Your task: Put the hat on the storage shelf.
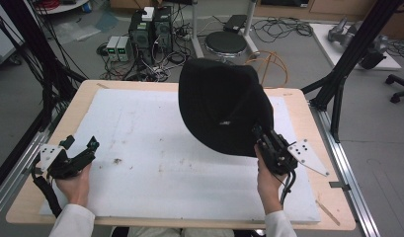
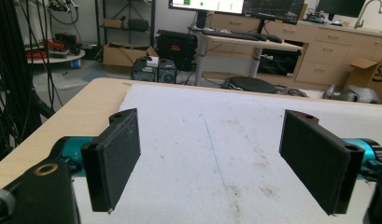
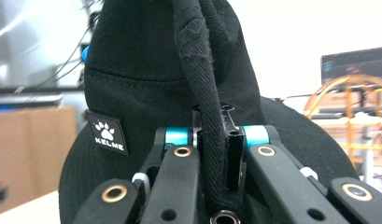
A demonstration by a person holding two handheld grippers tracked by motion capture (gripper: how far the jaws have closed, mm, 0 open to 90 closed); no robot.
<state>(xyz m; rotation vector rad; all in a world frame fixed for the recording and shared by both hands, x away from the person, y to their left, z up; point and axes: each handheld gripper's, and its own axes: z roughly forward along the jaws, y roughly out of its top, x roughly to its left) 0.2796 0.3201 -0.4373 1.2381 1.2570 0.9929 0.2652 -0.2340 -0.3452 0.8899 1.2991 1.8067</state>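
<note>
Black cotton twill makes up the bucket hat (image 1: 222,106), which in the high view hangs in the air above the far right part of the white foam mat (image 1: 155,163), its brim pinched at the near right edge by the right gripper (image 1: 261,137); the hat spreads up and away from that gripper's tips, toward the far edge of the wooden table (image 1: 308,113). Well off to that gripper's left, the left gripper (image 1: 81,144) rests low over the mat's near left corner with its jaws spread and nothing between them, a white sleeve (image 1: 73,222) behind it. From the left gripper view, the left gripper (image 2: 209,156) has its two black pads (image 2: 116,156) standing wide apart, with only bare, lightly stained mat ahead of and below them. From the right gripper view, the right gripper (image 3: 216,140) is clamped tight on a folded ridge of the hat's fabric, which rises straight up from between the jaws; a small patch (image 3: 106,132) with a white paw print and the word KELME sits on the hat just left of the jaws.
</note>
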